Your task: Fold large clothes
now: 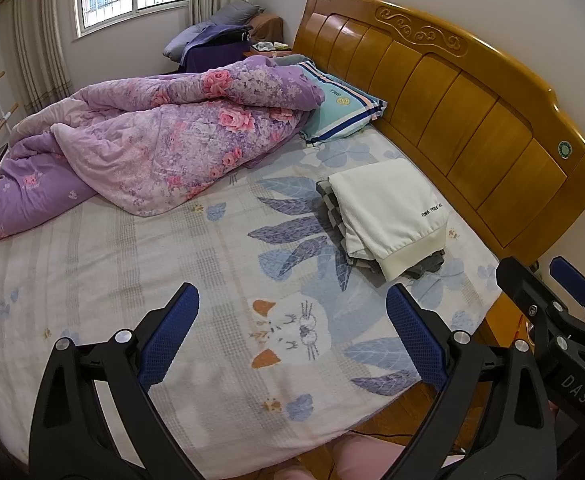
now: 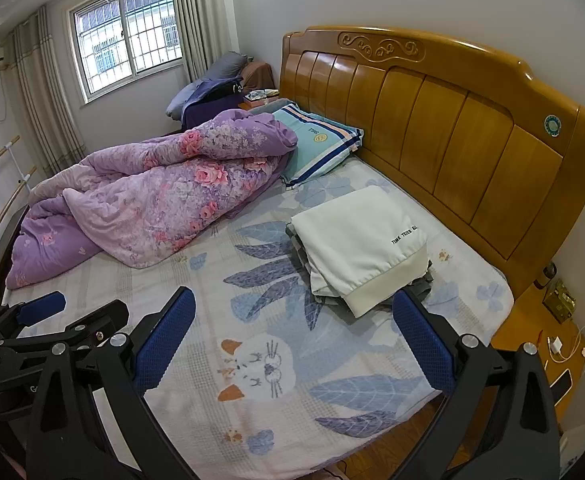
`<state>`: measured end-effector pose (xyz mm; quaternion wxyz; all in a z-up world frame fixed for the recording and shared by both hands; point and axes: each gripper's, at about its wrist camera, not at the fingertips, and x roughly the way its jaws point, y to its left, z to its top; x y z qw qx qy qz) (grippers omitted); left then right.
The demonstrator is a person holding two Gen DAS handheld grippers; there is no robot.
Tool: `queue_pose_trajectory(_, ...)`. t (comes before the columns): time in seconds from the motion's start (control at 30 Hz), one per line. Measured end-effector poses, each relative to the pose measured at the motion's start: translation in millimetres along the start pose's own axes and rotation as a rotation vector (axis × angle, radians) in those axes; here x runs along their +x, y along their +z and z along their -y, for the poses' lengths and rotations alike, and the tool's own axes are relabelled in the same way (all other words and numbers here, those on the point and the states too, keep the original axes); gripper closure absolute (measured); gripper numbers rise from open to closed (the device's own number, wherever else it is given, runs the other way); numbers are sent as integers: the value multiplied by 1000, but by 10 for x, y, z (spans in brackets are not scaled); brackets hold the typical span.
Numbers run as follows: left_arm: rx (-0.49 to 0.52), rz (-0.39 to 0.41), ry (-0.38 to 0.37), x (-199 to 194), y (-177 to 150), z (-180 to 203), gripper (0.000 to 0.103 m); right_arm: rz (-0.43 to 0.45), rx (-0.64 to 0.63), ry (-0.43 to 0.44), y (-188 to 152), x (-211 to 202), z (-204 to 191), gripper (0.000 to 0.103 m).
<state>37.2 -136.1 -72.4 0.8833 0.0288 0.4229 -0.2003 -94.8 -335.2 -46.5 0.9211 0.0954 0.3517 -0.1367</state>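
While both claws hang spread and empty over the bed, the white garment sits folded on a stack by the headboard, ahead and rightward; right claw nearer than left claw.

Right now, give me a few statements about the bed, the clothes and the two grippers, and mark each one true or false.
1. The white garment lies folded on top of the pile of clothes. True.
2. The left gripper is shut on the white garment. False: its jaws are wide apart and hold nothing, above the bed sheet.
3. The purple floral quilt is bunched up on the far side of the bed. True.
4. The striped pillow lies at the foot of the bed. False: it lies against the wooden headboard.
5. The right gripper is open and empty. True.
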Motion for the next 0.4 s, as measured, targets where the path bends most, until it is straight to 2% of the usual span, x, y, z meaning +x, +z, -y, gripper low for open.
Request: queue_pose_trajectory(0.4, -4, -29, -15, 68, 12, -25, 8, -8, 6, 1, 2, 32, -17, 7)
